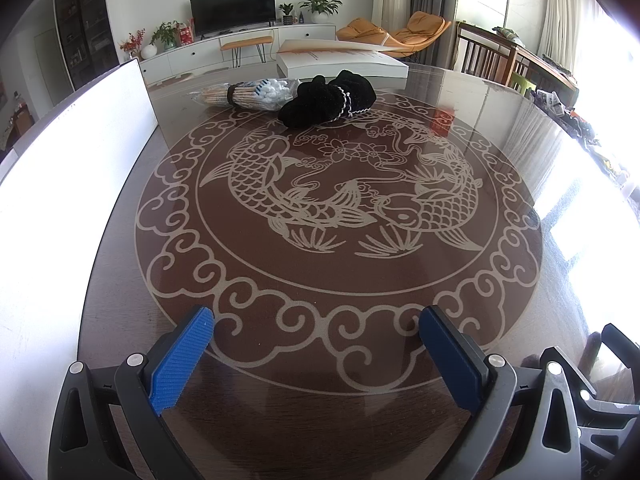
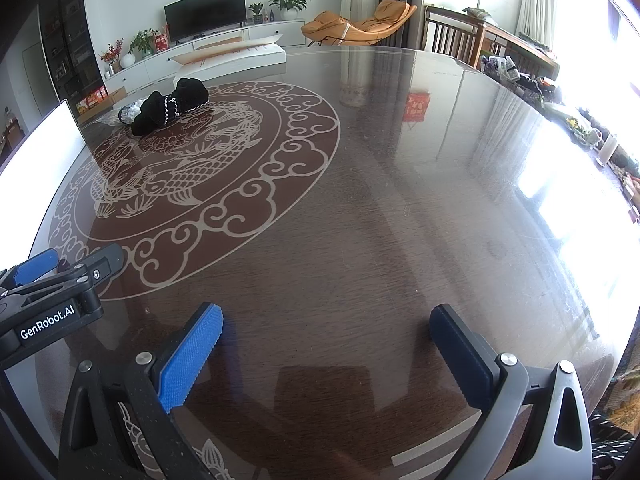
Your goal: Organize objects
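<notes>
Sunlit living room lies behind a round dark bench [image 1: 120, 280] whose glossy top carries a pale carp-and-cloud pattern. Both tools hover low over its near edge with nothing between their blue pads. The left tool [image 1: 316, 340] stands wide apart, its fingers [image 1: 184, 356] framing the cloud border of the pattern; the right tool [image 2: 326, 344] is equally wide over plain wood grain, with the left tool's black frame showing at its left side. Far ahead of the left tool, past the carp, lies a black cloth bundle [image 1: 328, 100] trimmed with a white cord, and touching its left side is a clear bag of wooden sticks and cotton swabs [image 1: 248, 94]. From the right tool the same black cloth bundle [image 2: 172, 106] sits far ahead and to the left, with the bag mostly hidden behind it. A white box [image 1: 340, 60] with a raised flap rests beyond the bundle at the bench's far edge, and a white panel [image 1: 72, 152] stands upright well left of the left tool.
</notes>
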